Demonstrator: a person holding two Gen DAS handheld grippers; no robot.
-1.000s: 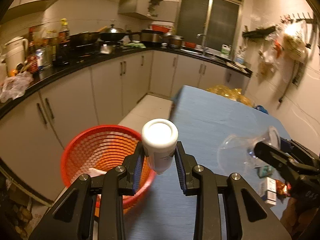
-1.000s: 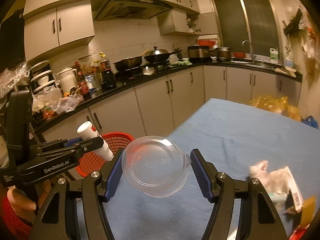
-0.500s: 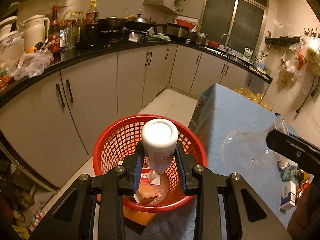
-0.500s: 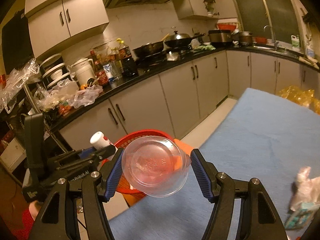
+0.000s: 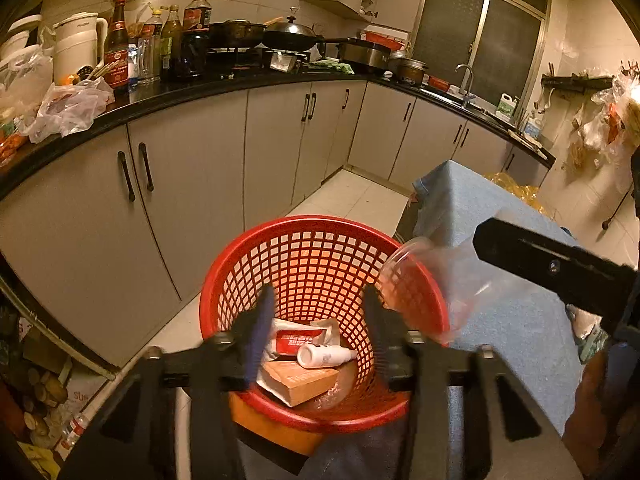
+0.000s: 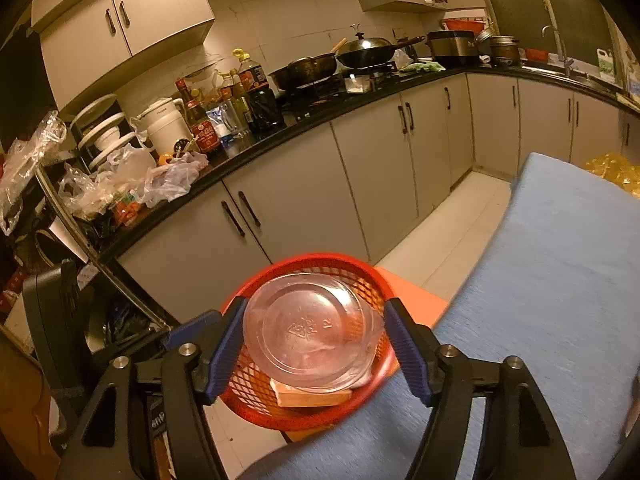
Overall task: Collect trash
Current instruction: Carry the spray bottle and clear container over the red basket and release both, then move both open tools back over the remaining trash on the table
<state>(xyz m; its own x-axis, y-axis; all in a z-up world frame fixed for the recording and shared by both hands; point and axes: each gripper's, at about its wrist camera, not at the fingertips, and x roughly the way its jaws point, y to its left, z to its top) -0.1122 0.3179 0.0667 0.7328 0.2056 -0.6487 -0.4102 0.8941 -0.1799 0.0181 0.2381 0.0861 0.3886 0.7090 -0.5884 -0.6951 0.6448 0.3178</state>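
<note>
Our left gripper (image 5: pixel 316 332) is opening, empty: the white bottle (image 5: pixel 326 357) has dropped into the red basket (image 5: pixel 320 232). Our right gripper (image 6: pixel 316 344) is opening around the clear container (image 6: pixel 310 330), ready to drop next.

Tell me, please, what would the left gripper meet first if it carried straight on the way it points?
Probably the trash in the red basket: the left gripper, jaws opening and empty, points down into it, at the white bottle lying on the wrapper. Depth is hard to judge.

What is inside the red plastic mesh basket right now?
In the red plastic mesh basket: a small white bottle lying on its side, a red-and-white wrapper, and an orange-brown carton. The left gripper's fingers cover part of the bottom, so anything more there cannot be seen.
</note>
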